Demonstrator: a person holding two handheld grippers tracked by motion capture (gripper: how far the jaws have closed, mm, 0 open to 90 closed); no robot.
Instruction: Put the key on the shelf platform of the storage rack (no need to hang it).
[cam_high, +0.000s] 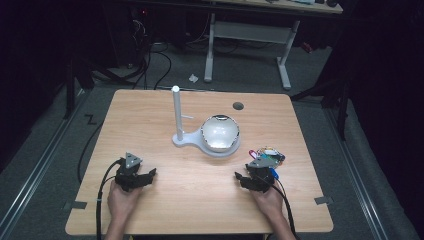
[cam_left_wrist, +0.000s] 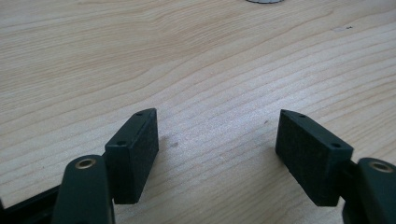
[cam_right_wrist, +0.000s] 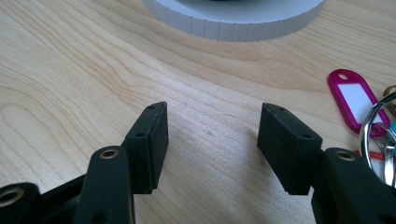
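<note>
A white stand (cam_high: 206, 142) with an upright post (cam_high: 176, 112) sits mid-table, and a shiny white bowl (cam_high: 220, 132) rests on its round base. A bunch of keys with coloured tags (cam_high: 267, 154) lies on the wood just right of that base. My left gripper (cam_high: 150, 175) rests on the near left of the table, open, with bare wood between its pads (cam_left_wrist: 135, 154). My right gripper (cam_high: 240, 177) rests on the near right, open and holding nothing. Its view has the pink key tag (cam_right_wrist: 355, 100) and a metal key ring (cam_right_wrist: 376, 140) at the right, beside the right pad (cam_right_wrist: 287, 147).
The wooden table (cam_high: 150, 115) has a dark round grommet (cam_high: 238, 106) near its far edge. The white base rim (cam_right_wrist: 233, 25) crosses the top of the right gripper view. Beyond the table stand a white-legged desk (cam_high: 250, 30) and floor cables (cam_high: 150, 60).
</note>
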